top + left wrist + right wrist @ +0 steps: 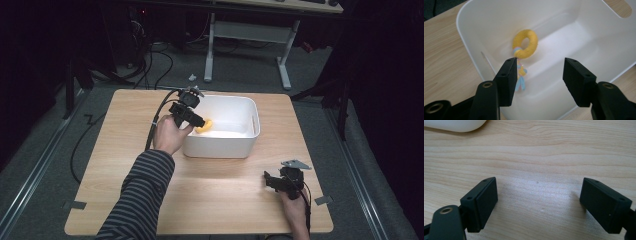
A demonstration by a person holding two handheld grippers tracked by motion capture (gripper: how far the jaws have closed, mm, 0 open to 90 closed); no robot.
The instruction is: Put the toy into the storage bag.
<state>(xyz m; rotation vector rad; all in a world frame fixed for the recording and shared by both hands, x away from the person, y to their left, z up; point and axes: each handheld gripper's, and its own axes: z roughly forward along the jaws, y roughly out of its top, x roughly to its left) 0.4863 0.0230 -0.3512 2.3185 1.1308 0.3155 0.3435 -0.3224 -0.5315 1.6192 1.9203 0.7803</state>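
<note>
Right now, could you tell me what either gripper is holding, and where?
Nothing: the left gripper is open above the yellow ring toy in the bin; the right gripper is open.
</note>
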